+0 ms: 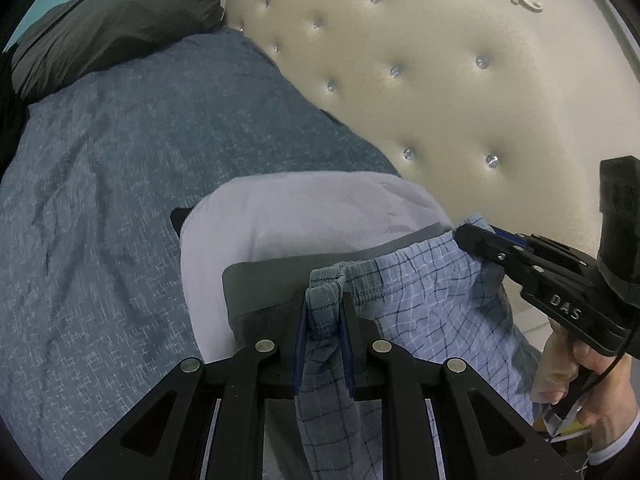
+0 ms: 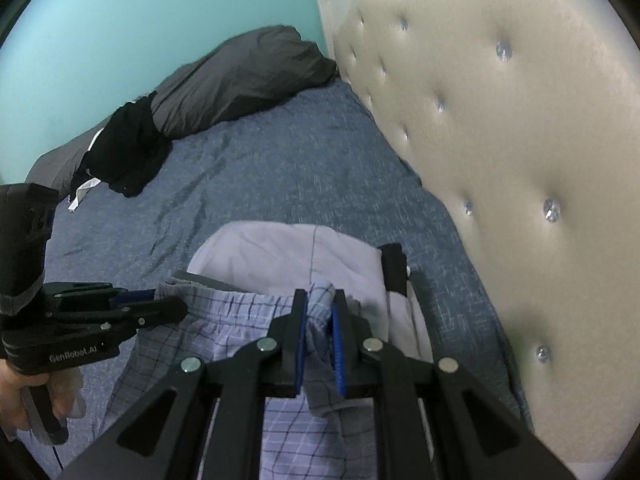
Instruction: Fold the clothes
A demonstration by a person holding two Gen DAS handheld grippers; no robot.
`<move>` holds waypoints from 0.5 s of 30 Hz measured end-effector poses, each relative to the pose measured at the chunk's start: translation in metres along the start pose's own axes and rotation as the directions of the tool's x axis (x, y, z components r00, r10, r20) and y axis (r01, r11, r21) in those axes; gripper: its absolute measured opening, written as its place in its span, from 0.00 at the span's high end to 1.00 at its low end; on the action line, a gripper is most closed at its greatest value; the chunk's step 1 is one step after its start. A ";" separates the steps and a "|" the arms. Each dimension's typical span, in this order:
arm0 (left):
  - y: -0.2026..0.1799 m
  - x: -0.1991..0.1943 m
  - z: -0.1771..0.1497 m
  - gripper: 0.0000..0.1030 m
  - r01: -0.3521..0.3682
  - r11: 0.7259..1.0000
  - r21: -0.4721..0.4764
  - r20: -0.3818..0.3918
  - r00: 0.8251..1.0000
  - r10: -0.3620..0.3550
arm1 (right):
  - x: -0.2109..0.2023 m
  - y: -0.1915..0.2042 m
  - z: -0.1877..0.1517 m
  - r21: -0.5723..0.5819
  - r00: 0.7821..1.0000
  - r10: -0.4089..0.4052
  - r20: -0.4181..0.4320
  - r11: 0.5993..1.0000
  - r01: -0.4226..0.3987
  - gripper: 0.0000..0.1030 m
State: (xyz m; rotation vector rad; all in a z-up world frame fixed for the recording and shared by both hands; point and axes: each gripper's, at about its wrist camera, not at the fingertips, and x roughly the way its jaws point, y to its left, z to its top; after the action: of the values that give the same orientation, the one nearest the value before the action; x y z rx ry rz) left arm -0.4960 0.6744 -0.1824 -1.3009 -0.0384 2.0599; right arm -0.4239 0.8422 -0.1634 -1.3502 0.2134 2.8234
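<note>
Light blue plaid shorts (image 1: 432,300) hang stretched by the elastic waistband between my two grippers, over a stack of folded clothes on the bed. In the left wrist view my left gripper (image 1: 325,300) is shut on a bunched corner of the waistband. My right gripper (image 1: 466,236) pinches the opposite corner at the right. In the right wrist view the right gripper (image 2: 320,297) is clamped on the plaid shorts (image 2: 224,320), and the left gripper (image 2: 178,307) holds the far end at the left. Below the shorts lie a folded lilac garment (image 1: 312,216) and a folded grey one (image 1: 256,284).
The bed has a blue-grey cover (image 1: 120,200) and a cream tufted headboard (image 1: 440,80) close on the right. A dark grey pillow (image 2: 240,80) and a black garment (image 2: 128,152) lie at the far side by the teal wall. A hand (image 1: 592,392) holds the right gripper's handle.
</note>
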 end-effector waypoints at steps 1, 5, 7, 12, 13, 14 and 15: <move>0.000 0.001 0.000 0.82 -0.003 1.000 -0.003 -0.003 1.000 0.003 | 0.003 -0.001 -0.001 0.011 1.000 -0.009 -0.015 1.000 0.009 0.89; 0.006 -0.001 -0.002 0.73 -0.014 1.000 -0.020 -0.006 1.000 0.014 | 0.012 -0.004 0.000 0.051 0.999 -0.023 -0.047 0.998 0.025 0.86; 0.010 -0.007 -0.001 0.65 -0.027 0.999 -0.028 0.004 1.000 0.027 | 0.013 -0.006 0.002 0.073 0.998 -0.035 -0.051 0.997 0.039 0.79; 0.025 -0.027 0.006 0.56 -0.018 0.996 -0.082 0.040 0.999 0.022 | -0.007 -0.019 0.006 0.153 0.999 -0.037 0.021 0.988 0.034 0.66; 0.027 -0.032 0.007 0.56 -0.018 0.996 -0.085 0.053 0.998 0.023 | -0.012 -0.022 0.007 0.167 0.998 -0.040 0.041 0.985 0.032 0.66; 0.028 -0.036 0.007 0.56 -0.019 0.996 -0.088 0.068 0.997 0.025 | -0.017 -0.024 0.007 0.176 0.998 -0.031 0.057 0.984 0.021 0.66; 0.028 -0.041 0.005 0.56 -0.018 0.996 -0.087 0.085 0.996 0.026 | -0.021 -0.026 0.007 0.183 0.997 -0.024 0.072 0.983 0.010 0.66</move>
State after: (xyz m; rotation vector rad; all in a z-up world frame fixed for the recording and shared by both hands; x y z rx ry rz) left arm -0.5045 0.6318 -0.1576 -1.2681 -0.1541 2.1532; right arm -0.4142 0.8704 -0.1459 -1.2029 0.4450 2.7534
